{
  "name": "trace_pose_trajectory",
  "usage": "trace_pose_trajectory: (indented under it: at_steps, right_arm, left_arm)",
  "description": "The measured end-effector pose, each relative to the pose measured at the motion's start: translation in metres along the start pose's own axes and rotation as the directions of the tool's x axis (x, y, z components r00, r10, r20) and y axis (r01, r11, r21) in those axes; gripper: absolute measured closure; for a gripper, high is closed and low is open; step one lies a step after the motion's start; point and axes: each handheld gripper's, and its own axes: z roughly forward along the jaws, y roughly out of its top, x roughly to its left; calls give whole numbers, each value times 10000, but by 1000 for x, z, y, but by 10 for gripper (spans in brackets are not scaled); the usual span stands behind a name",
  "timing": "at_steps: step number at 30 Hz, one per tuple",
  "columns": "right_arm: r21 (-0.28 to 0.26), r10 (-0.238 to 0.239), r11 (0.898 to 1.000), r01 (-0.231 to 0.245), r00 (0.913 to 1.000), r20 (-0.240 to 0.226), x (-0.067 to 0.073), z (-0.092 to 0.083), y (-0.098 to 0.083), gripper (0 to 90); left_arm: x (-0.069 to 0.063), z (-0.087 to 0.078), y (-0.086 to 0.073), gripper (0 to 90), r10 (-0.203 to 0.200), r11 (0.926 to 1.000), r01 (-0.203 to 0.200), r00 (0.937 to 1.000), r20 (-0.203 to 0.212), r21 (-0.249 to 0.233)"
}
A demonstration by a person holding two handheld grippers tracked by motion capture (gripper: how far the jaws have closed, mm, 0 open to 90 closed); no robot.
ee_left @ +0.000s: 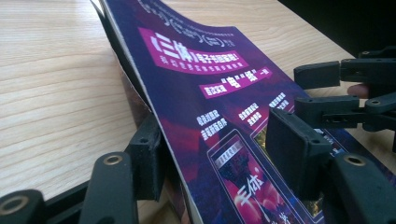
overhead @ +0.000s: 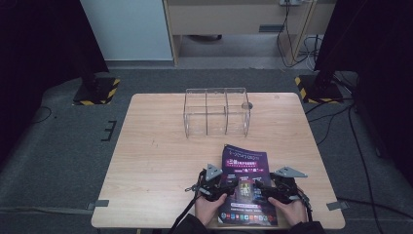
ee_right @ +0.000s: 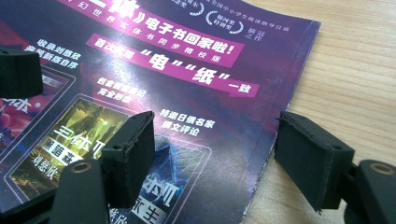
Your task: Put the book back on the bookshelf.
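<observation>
Left gripper view shows the left gripper (ee_left: pixel 219 154) with one jaw under the magazine (ee_left: pixel 210 93) and the other on its cover, at the lower centre of the frame. The jaws straddle the left edge, which is raised off the table (ee_left: pixel 56 93); whether they already press on it cannot be told for sure, but they look close to pinching it. At the right edge of that frame the other gripper shows, farther off.

In the right gripper view, the right gripper (ee_right: pixel 215 154) is spread wide. Its one jaw rests over the cover at the lower left of the frame and the other stands on the wood at the lower right, so the magazine's right edge runs between them, not gripped.

In the high view, both grippers, left (overhead: pixel 213 183) and right (overhead: pixel 277 184), sit at the bottom centre of the frame on the near half of the magazine (overhead: pixel 246 165), which lies on the table's (overhead: pixel 156 161) near right part. A clear rack (overhead: pixel 216 111) with upright dividers stands well apart, at the upper centre of the table, and looks empty.

Judged from this, the work is at its start: the left edge is lifted and nearly held, but the right side lies flat and loose. Left to do are a firm hold, the lift, and likely the carry toward the rack.
</observation>
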Motion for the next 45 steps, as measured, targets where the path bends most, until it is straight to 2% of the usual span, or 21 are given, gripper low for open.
trace_pose_trajectory:
  at_steps: [5,8,11,13,16,18,21,22,25,26,27,28,30,31,36,41,45]
  right_arm:
    - [-42,51,10000,-51,10000,-38,-1,0,0,287]
    - [-1,7,10000,-7,10000,-19,0,0,0,287]
    - [-32,36,10000,-36,10000,-26,0,0,0,287]
    - [-37,38,10000,-38,10000,-31,-1,0,0,287]
    - [-38,37,10000,-37,10000,-33,-1,0,0,286]
    - [-28,73,10000,-74,9999,-73,-1,0,0,286]
    - [-49,91,9999,-92,9999,-83,-1,0,0,286]
    - [-48,97,9999,-97,9999,-86,-1,0,0,285]
    - [-34,100,9999,-100,9999,-81,-1,0,0,280]
    - [-43,102,9999,-103,9999,-114,-1,0,0,278]
    - [-43,102,9999,-103,9999,-114,-1,0,0,278]
    - [-34,76,10000,-76,9999,-150,-2,0,0,270]
    - [-22,72,10000,-72,9998,-180,-2,0,0,264]
    - [-36,116,9999,-117,9997,-201,-2,0,0,261]
    - [4,271,9996,-271,9989,-374,-4,-2,1,225]
    - [-236,373,9990,-382,9985,-391,-6,-7,2,202]
    - [-332,551,9978,-569,9971,-524,-10,-11,2,184]
  left_arm:
    - [0,3,0,378,-6,10000,7,9999,120,-23]
    - [2,6,2,380,-35,9999,32,9995,311,120]
    - [4,7,4,394,-9,9999,5,9995,322,109]
    - [4,7,5,435,-99,9999,96,9997,207,143]
    - [0,6,4,490,22,9998,-18,9998,-211,199]
    - [0,5,4,572,-156,9996,163,9994,-305,225]
    - [0,5,3,644,-155,9996,165,9990,-411,228]
    - [0,4,3,680,-238,9994,251,9981,-573,227]
    - [1,3,3,752,-346,9992,357,9980,-536,205]
    - [0,2,3,779,-469,9988,474,9982,-362,126]
    - [0,2,3,798,-469,9988,474,9982,-362,126]
    - [-1,2,2,813,-324,9993,331,9985,-452,169]
    - [-1,1,1,823,-450,9990,452,9982,-387,47]
    - [0,0,1,836,-527,9986,527,9984,-222,-24]
    - [-6,-5,4,844,-223,9991,217,9996,-164,-378]
    - [-9,-8,7,845,-94,9985,85,9998,-157,-549]
    - [-16,-14,13,845,120,9960,-131,9998,-125,-878]
